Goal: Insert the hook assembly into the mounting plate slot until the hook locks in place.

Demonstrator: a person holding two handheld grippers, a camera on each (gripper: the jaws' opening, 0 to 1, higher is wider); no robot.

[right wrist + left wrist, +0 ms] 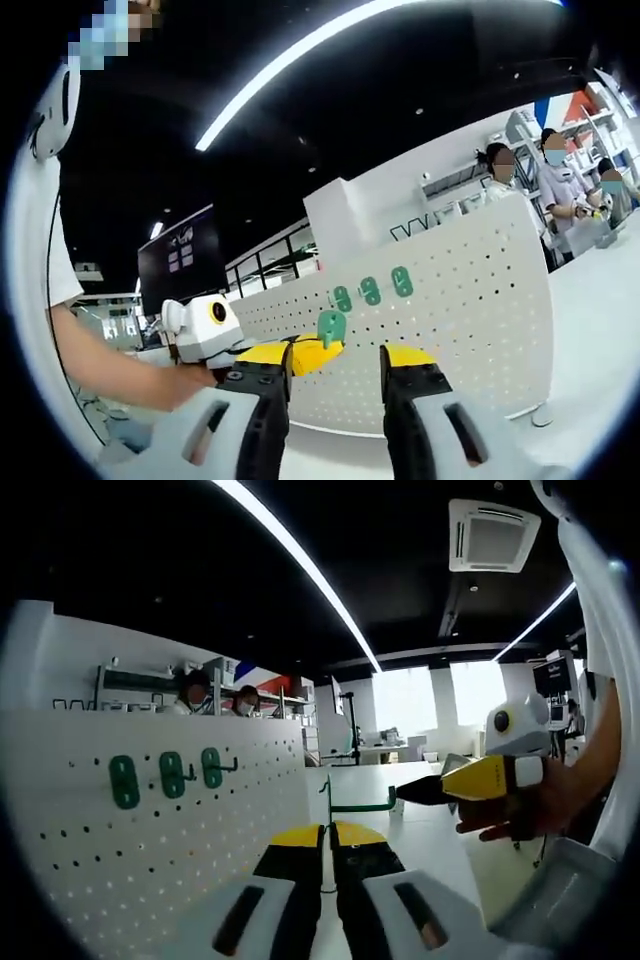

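Note:
The green hook assembly (pixel 360 806) is pinched between my left gripper's (pixel 328 838) yellow-tipped jaws, which are shut on its flat base. Its wire arm reaches right toward the right gripper (pixel 418 793). In the right gripper view the same green base (pixel 332 326) sticks out of the left gripper (pixel 312 348), which comes in from the left. My right gripper (pixel 338 366) is open, its jaws wide apart and holding nothing. The white perforated mounting plate (pixel 150 860) stands upright to the left, with three green hooks (pixel 172 774) mounted in a row, also seen as the hooks (pixel 370 290) on the plate (pixel 470 330).
A white table (pixel 420 840) runs beside the plate. A person's hand (pixel 520 810) holds the right gripper. Other people (pixel 555 170) stand behind the plate near shelves (pixel 140 685).

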